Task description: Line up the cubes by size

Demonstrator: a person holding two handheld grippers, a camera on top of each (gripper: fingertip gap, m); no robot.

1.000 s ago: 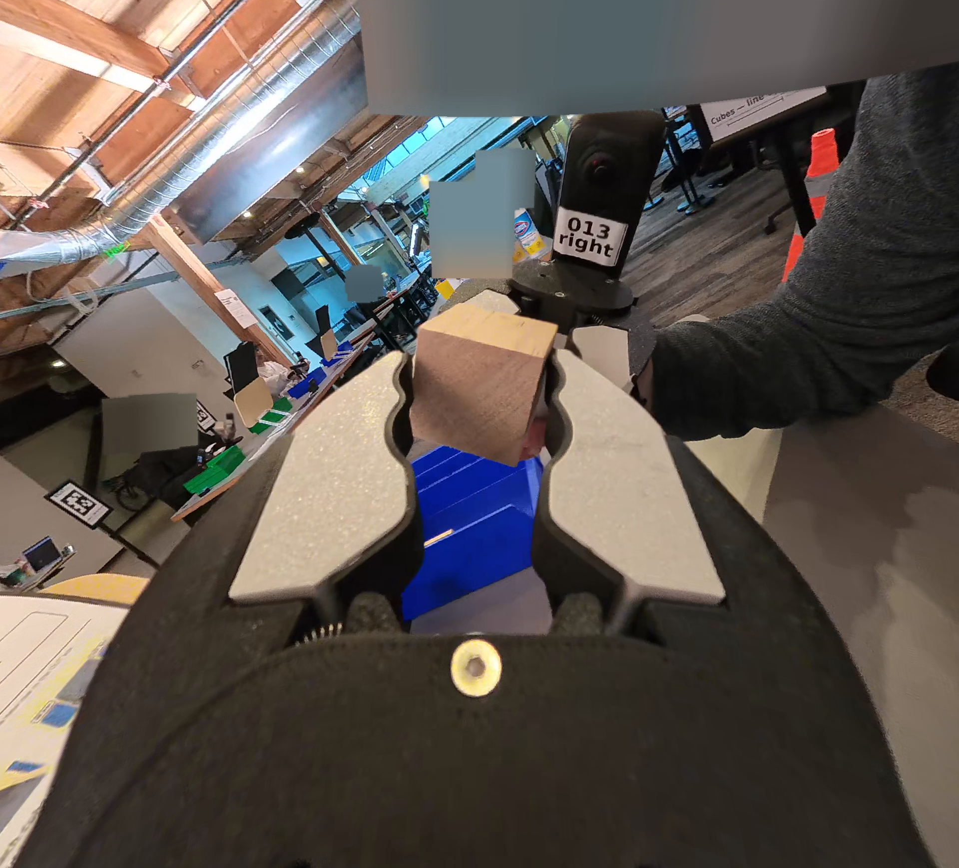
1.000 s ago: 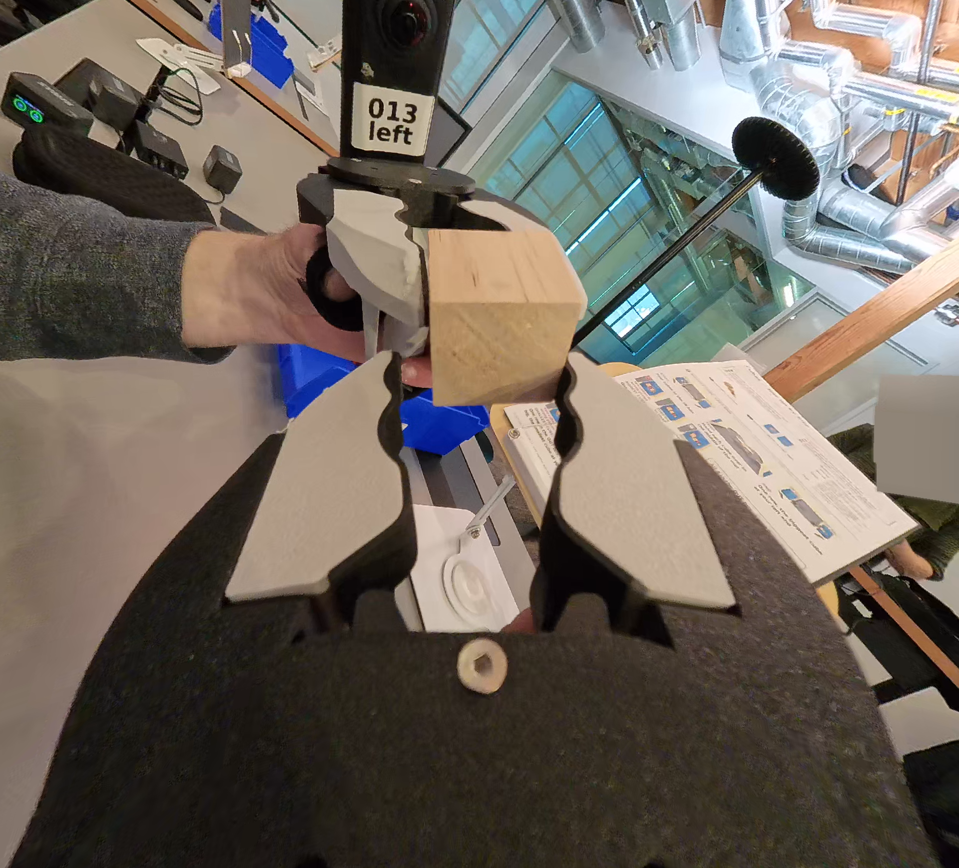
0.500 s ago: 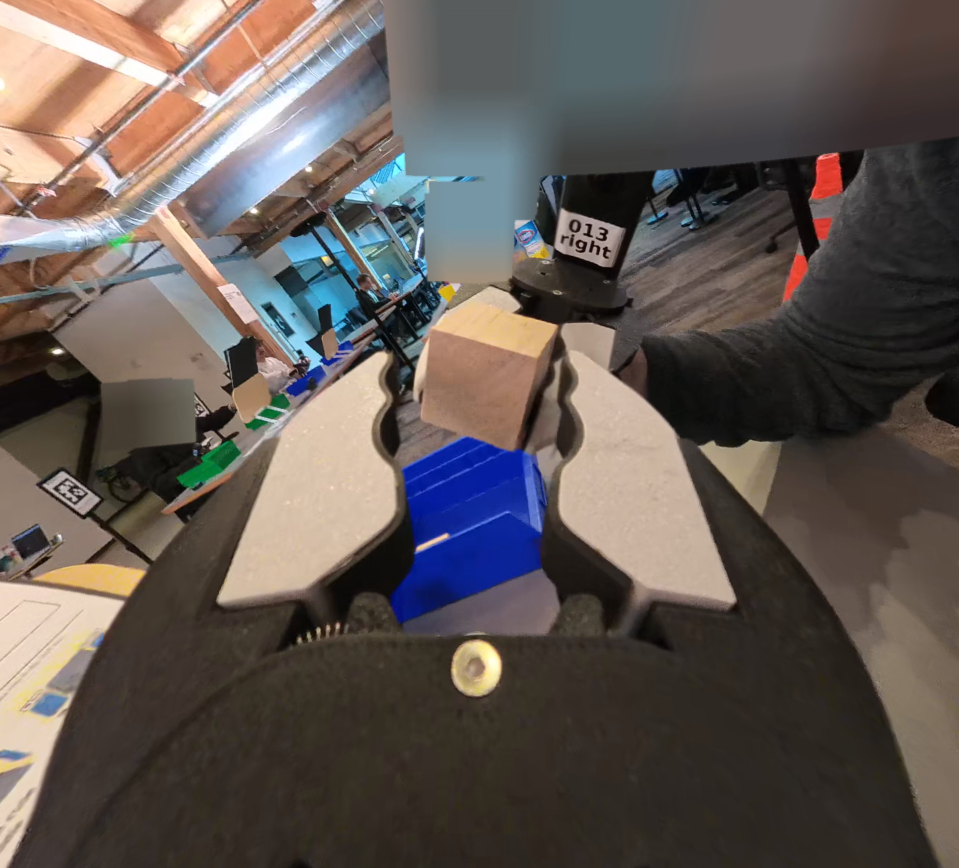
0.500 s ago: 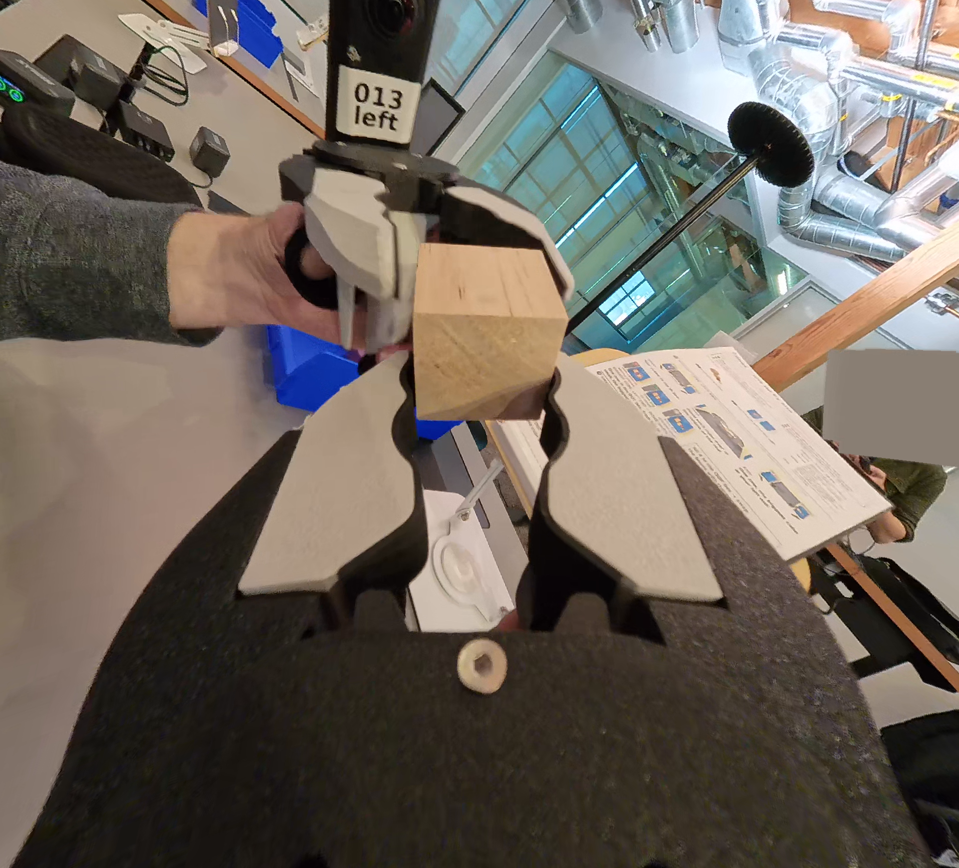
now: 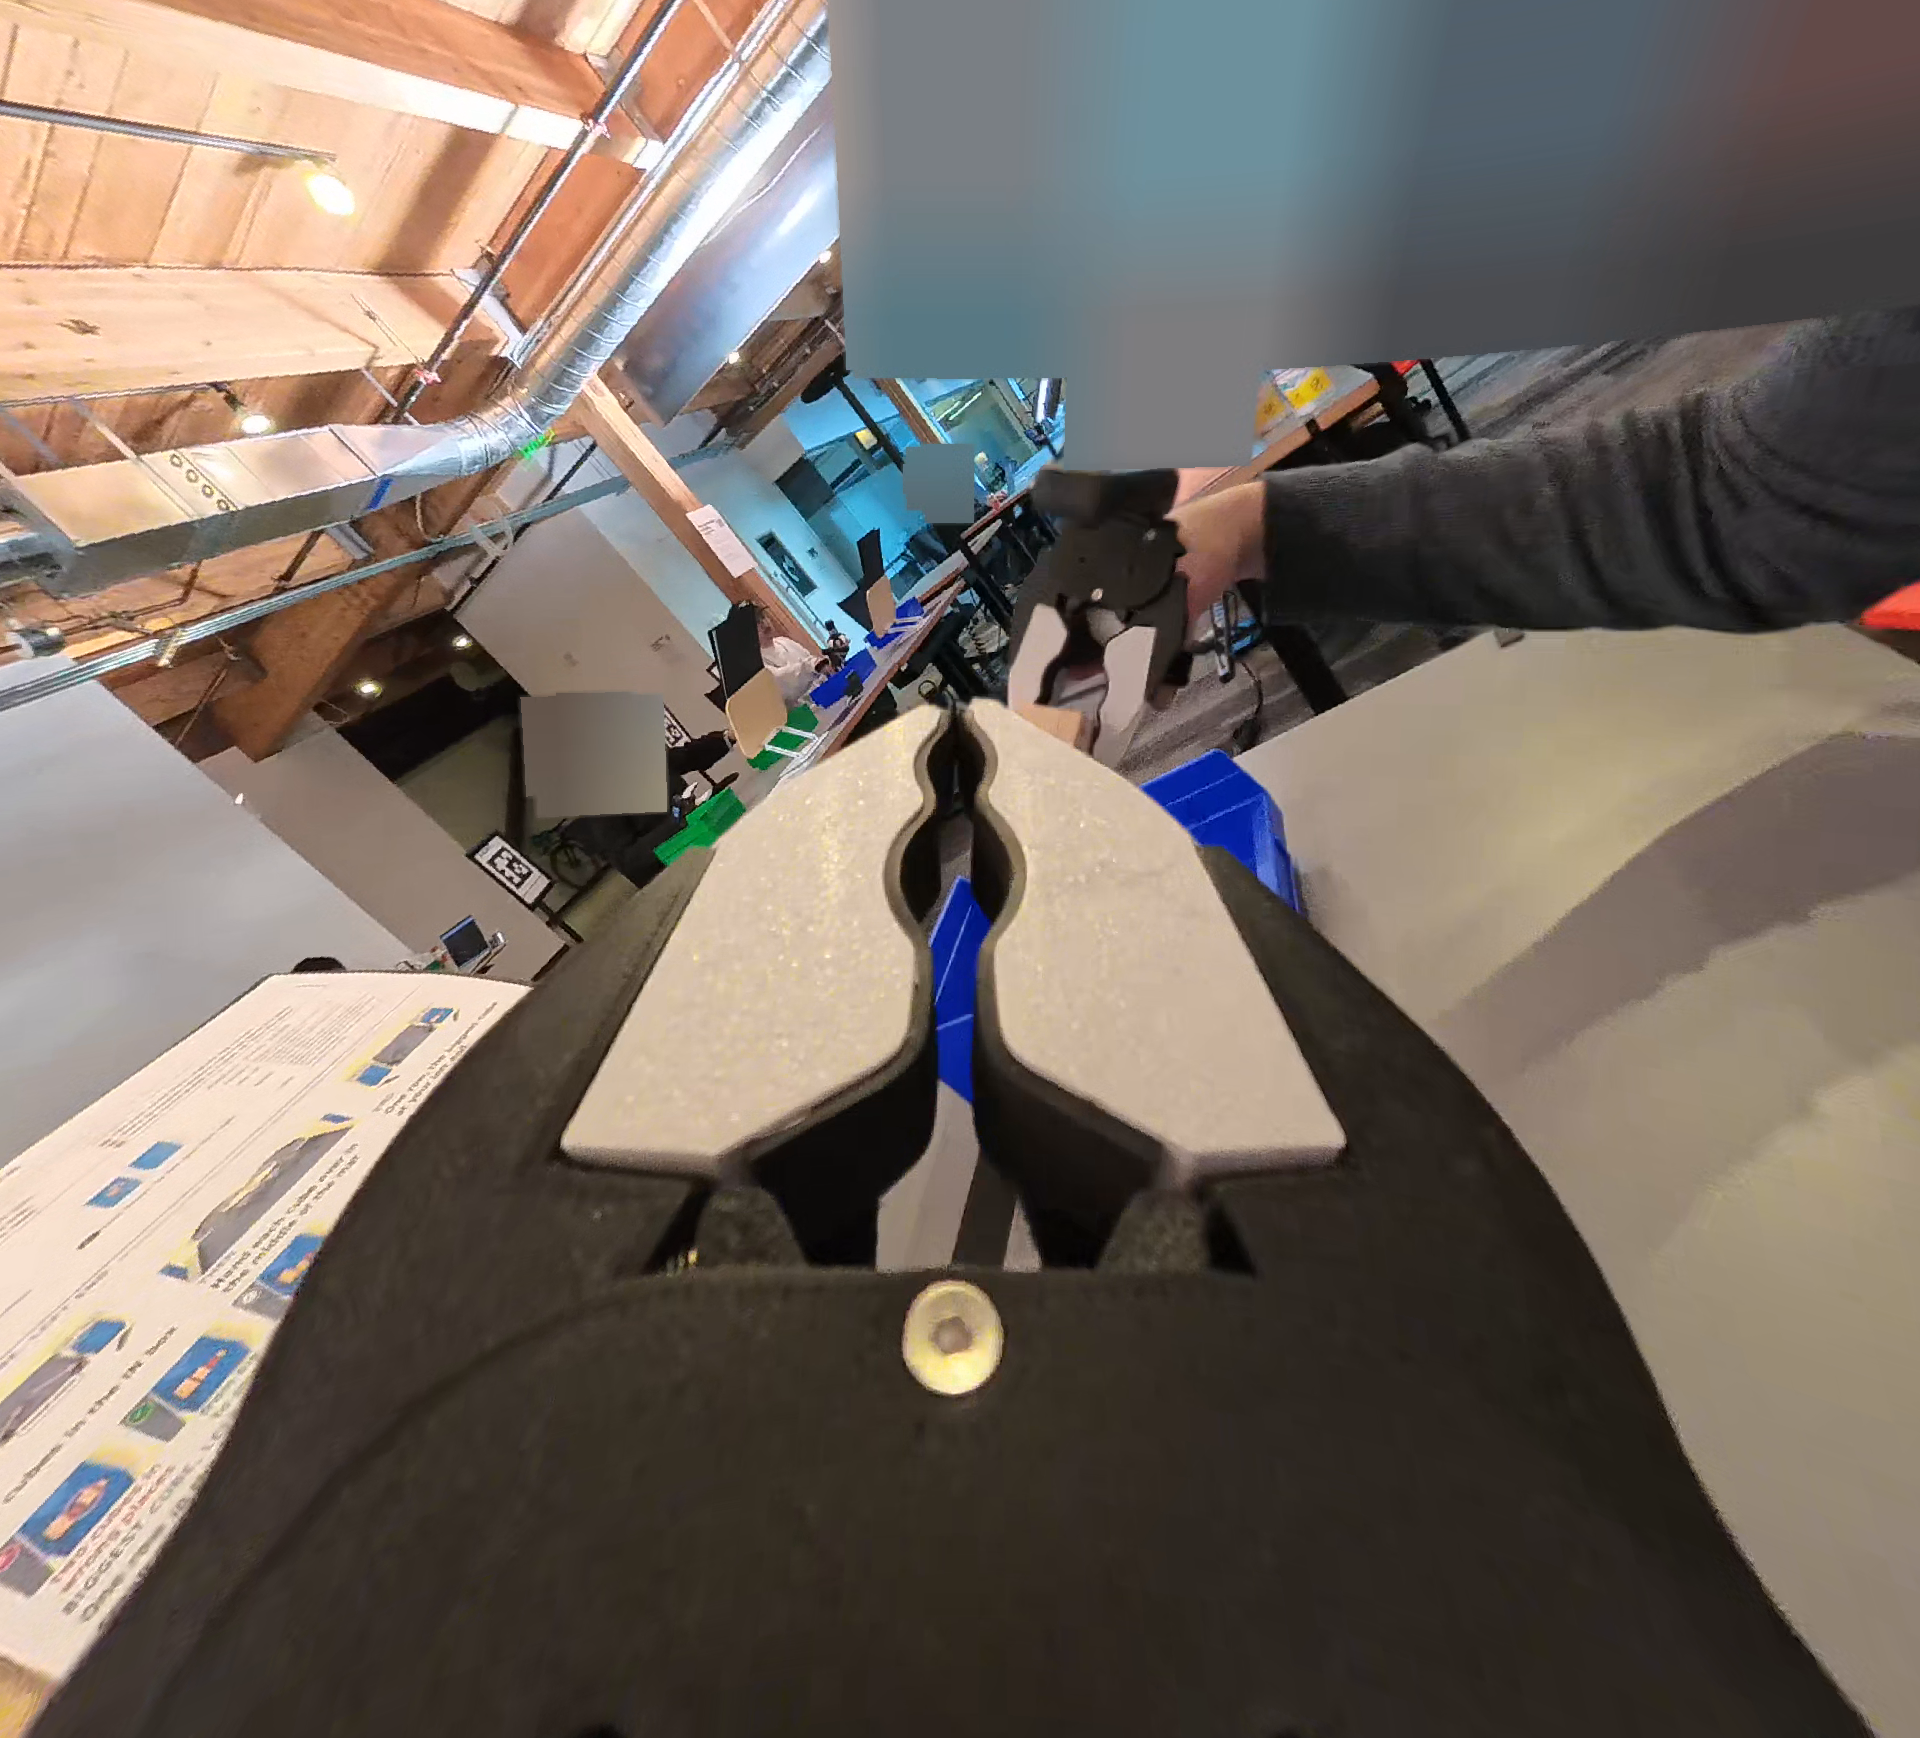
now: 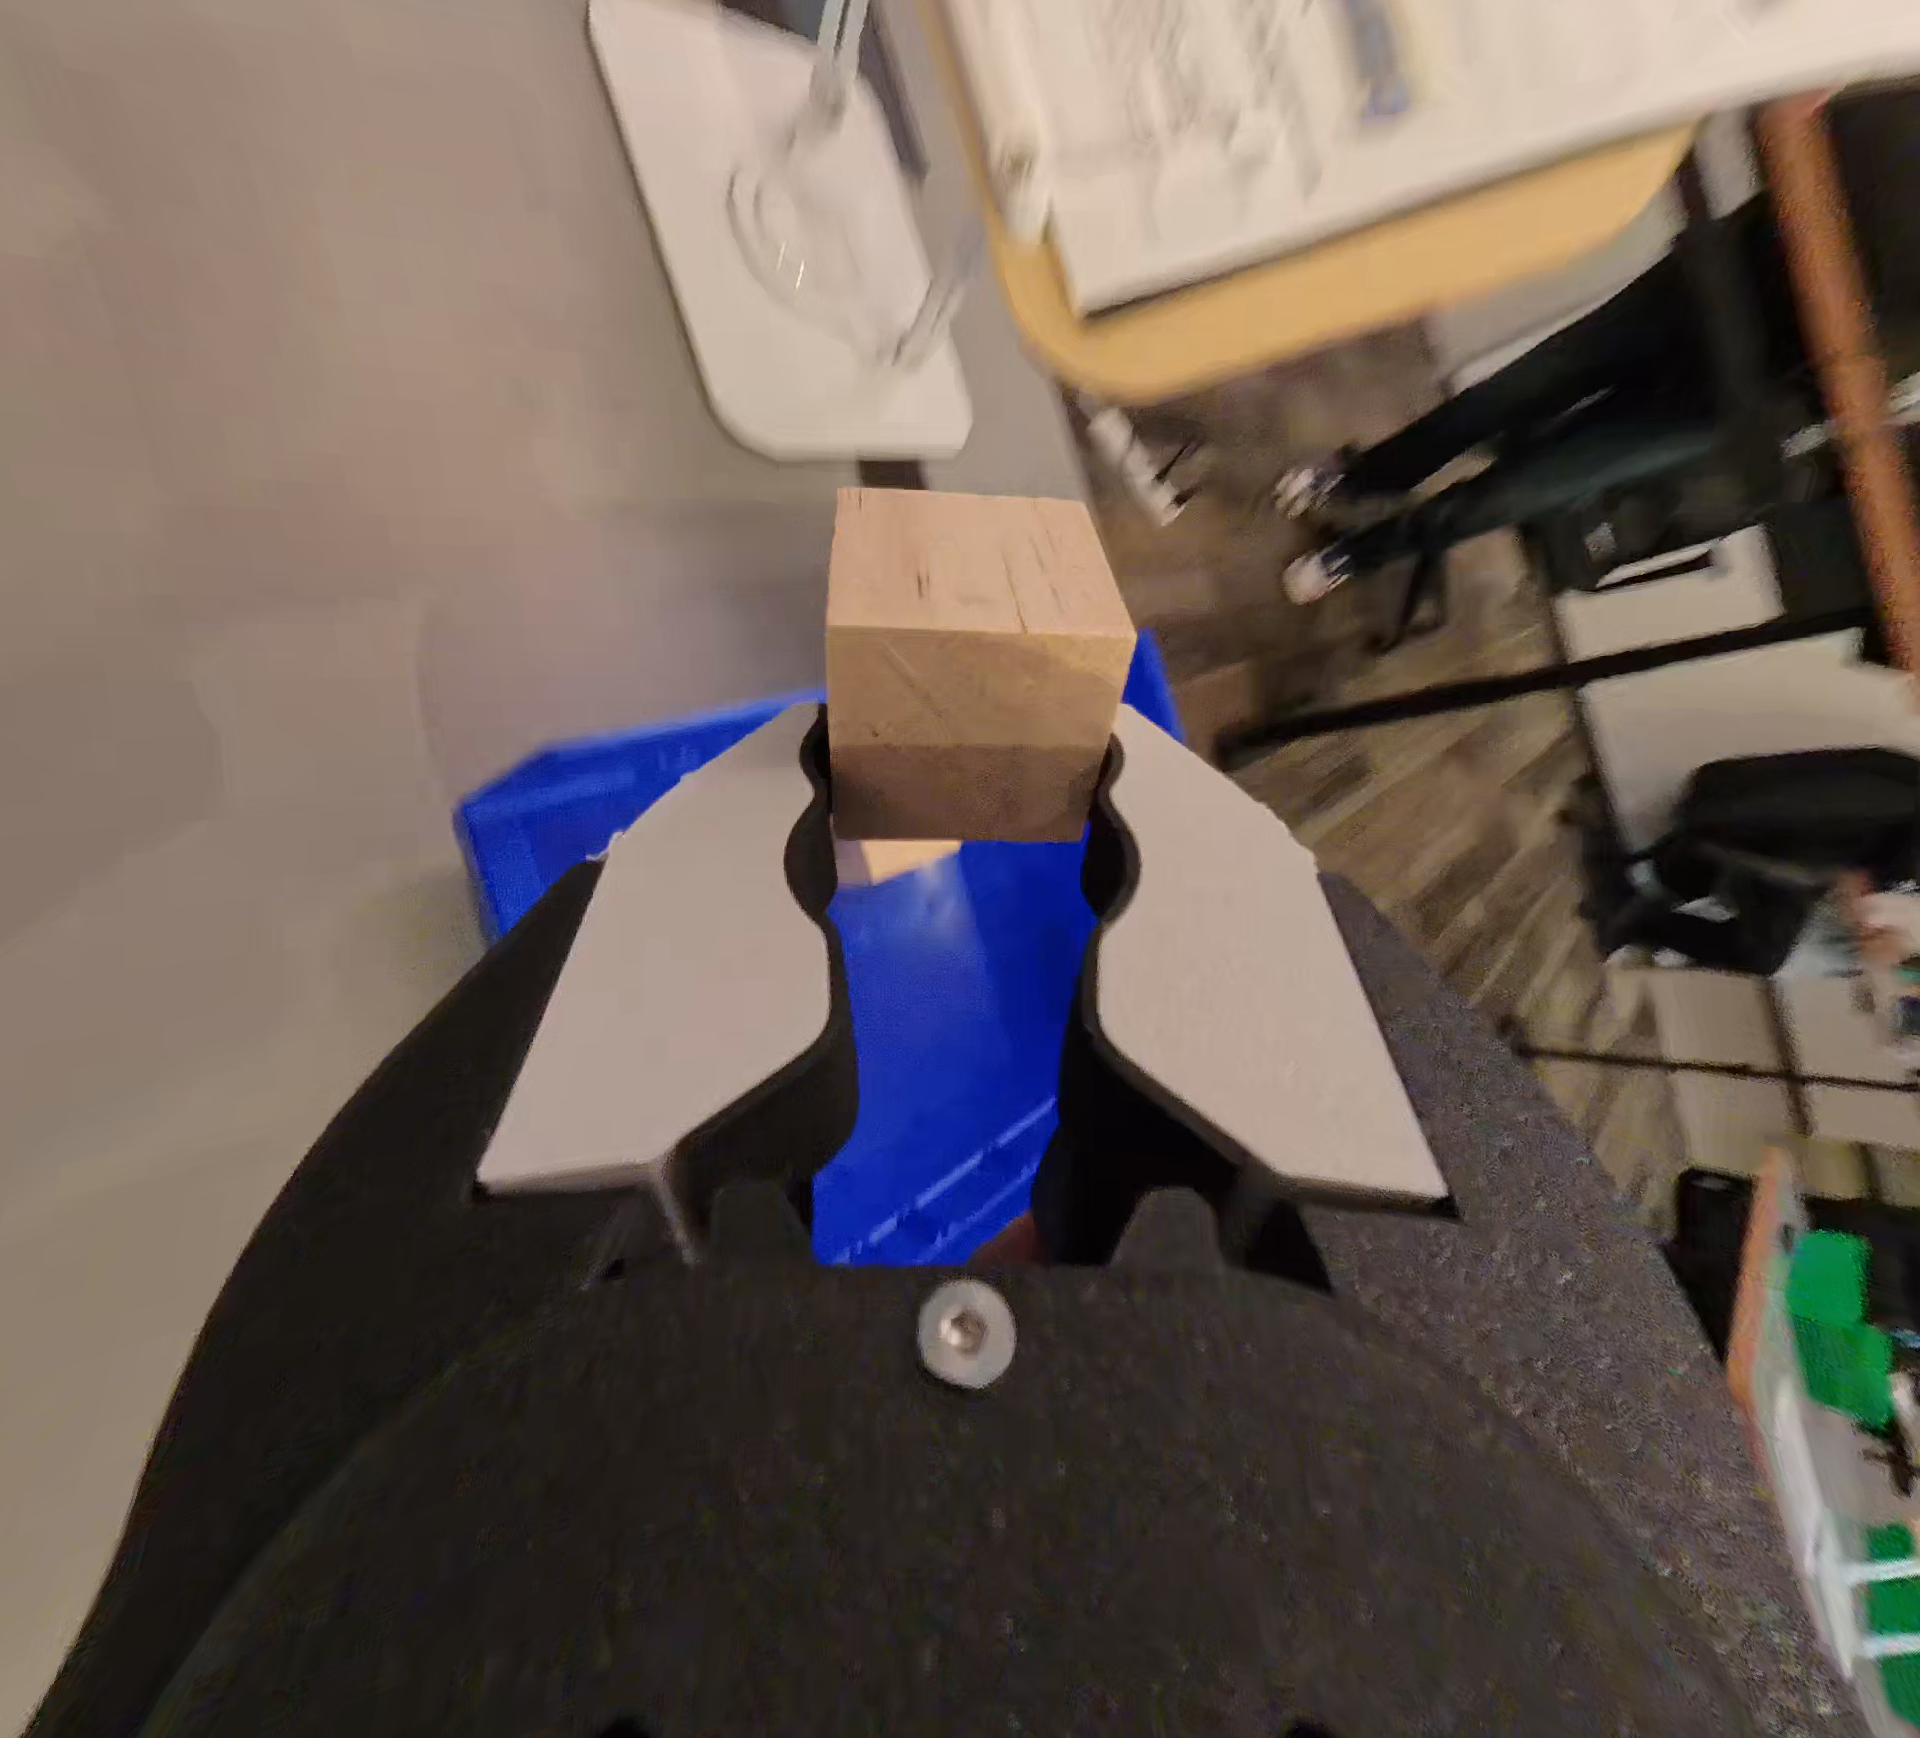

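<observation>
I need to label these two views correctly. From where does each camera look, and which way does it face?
Left wrist view: on the left gripper, tilted up toward ceiling and hall; fingers shut, nothing between; the sleeve shows.
Right wrist view: on the right gripper, facing down at table and floor; fingers shut on a wooden cube.
Shared: blue bin, printed sheet, right gripper.

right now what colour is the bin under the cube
Bright blue bin, clearest in the right wrist view, under the cube.

Bright indoor light from small ceiling spotlights (image 5: 330,192). The left wrist view is sharp, bending at its edges. The right wrist view shows motion blur, strongest on the far white printed sheet (image 6: 1403,5).
</observation>
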